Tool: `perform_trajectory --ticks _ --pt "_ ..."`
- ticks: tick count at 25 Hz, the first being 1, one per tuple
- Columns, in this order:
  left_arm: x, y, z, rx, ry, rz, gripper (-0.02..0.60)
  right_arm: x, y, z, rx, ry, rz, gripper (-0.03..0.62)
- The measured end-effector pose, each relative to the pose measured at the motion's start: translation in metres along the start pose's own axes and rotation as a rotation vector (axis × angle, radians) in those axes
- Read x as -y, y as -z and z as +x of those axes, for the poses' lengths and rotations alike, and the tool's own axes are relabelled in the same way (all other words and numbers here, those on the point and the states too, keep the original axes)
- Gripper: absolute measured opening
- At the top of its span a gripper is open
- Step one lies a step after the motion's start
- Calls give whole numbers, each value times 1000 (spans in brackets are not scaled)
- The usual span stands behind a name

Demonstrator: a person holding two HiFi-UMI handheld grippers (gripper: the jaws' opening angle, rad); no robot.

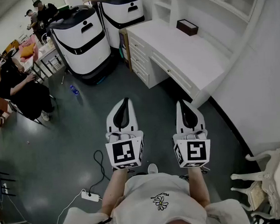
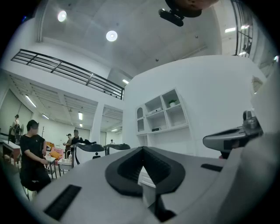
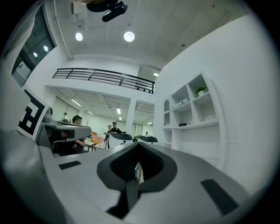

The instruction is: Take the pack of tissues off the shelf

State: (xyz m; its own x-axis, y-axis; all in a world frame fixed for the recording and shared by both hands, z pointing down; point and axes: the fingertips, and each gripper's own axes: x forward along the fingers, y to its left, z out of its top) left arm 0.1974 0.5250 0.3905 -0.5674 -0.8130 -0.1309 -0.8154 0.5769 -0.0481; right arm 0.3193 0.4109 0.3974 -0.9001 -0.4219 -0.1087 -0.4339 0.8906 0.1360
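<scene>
2 tools (image 1: 125, 101) (image 1: 182, 103), 2 wht robots (image 1: 81, 41) (image 1: 122, 13), 1 box (image 1: 187, 27) (dark), 1 desk (image 1: 188, 56).

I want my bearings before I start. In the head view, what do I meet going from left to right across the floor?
Seated person → small blue object → left tongs → right tongs → white chair.
</scene>
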Motion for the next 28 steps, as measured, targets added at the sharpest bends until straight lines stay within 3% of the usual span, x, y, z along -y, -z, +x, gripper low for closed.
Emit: perform_trajectory --ticks 17,22,28 --pt "-12 13 32 -17 -13 -15 0 11 13 31 15 -24 93 3" --pt "-23 12 87 41 5 -15 0 27 6 82 60 -34 56 2" --pt "-47 27 202 89 40 -7 0 64 18 182 104 2 15 3"
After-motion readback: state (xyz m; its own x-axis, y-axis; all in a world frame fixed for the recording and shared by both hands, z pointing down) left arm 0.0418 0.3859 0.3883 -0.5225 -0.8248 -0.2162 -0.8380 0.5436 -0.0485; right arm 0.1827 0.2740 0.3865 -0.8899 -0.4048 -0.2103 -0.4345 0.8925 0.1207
